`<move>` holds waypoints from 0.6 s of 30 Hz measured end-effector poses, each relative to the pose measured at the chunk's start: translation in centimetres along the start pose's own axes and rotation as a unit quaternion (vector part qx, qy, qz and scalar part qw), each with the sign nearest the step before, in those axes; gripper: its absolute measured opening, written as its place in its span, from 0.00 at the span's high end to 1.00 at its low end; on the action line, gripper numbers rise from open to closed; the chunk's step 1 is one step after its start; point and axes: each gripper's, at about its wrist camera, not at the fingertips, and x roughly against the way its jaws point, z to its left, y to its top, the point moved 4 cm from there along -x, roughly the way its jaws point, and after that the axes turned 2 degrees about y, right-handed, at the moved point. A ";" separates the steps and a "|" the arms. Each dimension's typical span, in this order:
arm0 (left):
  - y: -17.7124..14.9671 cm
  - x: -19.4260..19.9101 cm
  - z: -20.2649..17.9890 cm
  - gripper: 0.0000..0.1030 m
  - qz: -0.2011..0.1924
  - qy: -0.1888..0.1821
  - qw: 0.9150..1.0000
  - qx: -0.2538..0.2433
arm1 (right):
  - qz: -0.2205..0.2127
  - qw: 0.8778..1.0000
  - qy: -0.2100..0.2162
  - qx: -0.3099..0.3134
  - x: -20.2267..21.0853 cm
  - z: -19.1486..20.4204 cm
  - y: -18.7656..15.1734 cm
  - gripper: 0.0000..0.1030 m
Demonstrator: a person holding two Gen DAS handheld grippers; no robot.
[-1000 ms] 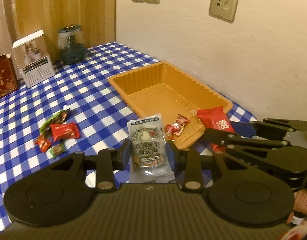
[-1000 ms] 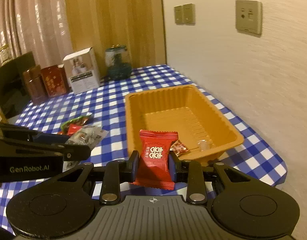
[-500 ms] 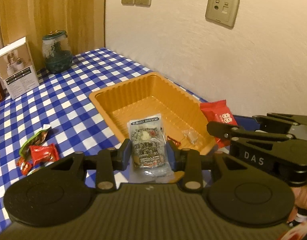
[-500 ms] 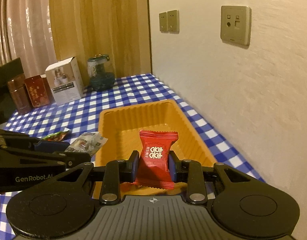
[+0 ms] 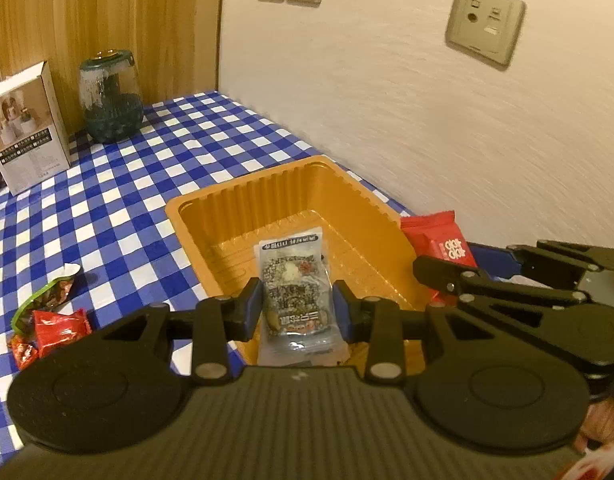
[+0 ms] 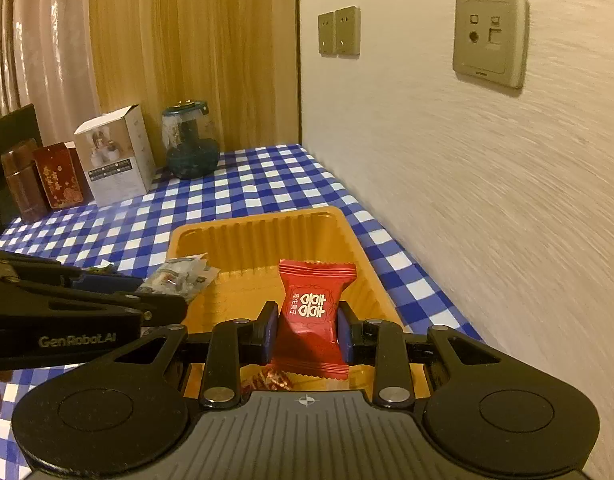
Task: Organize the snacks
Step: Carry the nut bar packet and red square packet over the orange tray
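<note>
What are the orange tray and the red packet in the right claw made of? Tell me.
Orange tray: looks like thin moulded plastic, semi-glossy; its walls are ribbed and the rim is rolled.
Red packet: likely plastic film or foil laminate, slightly shiny; it has crimped, serrated end seals and printed characters. The right claw pinches it.

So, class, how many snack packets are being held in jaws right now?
2. A clear packet in the left gripper and a red packet in the right gripper, both over the orange tray.

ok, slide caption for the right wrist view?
Right gripper holds a red snack packet over the orange tray.
</note>
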 end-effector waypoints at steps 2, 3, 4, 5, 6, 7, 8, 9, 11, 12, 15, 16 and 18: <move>0.2 -0.7 0.1 0.67 0.003 0.000 1.000 0.002 | 0.001 1.000 0.001 0.000 -0.6 -0.2 0.2 0.70; 0.3 -1.1 0.1 0.67 0.005 0.001 1.000 0.004 | 0.002 1.000 0.002 0.000 -0.8 -0.3 0.3 0.70; 0.4 -1.3 0.2 0.67 0.005 0.001 1.000 0.006 | 0.003 1.000 0.003 -0.001 -1.1 -0.4 0.3 0.70; 0.5 -1.6 0.3 0.67 0.007 0.002 1.000 0.007 | 0.003 1.000 0.003 -0.001 -1.4 -0.5 0.4 0.70; 0.7 -2.0 0.4 0.67 0.008 0.002 1.000 0.009 | 0.004 1.000 0.004 -0.001 -1.7 -0.6 0.6 0.70; 0.8 -2.2 0.4 0.67 0.008 0.003 1.000 0.010 | 0.004 1.000 0.005 -0.001 -1.9 -0.7 0.7 0.70; 0.9 -2.5 0.4 0.67 0.009 0.003 1.000 0.011 | 0.005 1.000 0.006 -0.001 -2.2 -0.8 0.8 0.70; 1.1 -2.8 0.5 0.67 0.010 0.003 1.000 0.014 | 0.007 1.000 0.006 0.000 -2.6 -1.0 0.9 0.70; 1.3 -3.4 0.5 0.67 0.013 0.003 1.000 0.017 | 0.009 1.000 0.008 0.001 -3.1 -1.1 1.2 0.70; 1.5 -3.8 0.6 0.67 0.014 0.004 1.000 0.019 | 0.009 1.000 0.008 0.002 -3.4 -1.3 1.3 0.70; 1.8 -4.5 0.7 0.67 0.016 0.007 1.000 0.019 | 0.014 1.000 0.012 0.002 -4.3 -1.5 1.5 0.70; 1.8 -4.7 0.8 0.67 0.018 0.007 1.000 0.021 | 0.016 1.000 0.013 0.002 -4.6 -1.6 1.5 0.70; 1.9 -5.1 0.9 0.67 0.019 0.007 0.999 0.025 | 0.022 1.000 0.014 0.002 -5.1 -1.6 1.5 0.70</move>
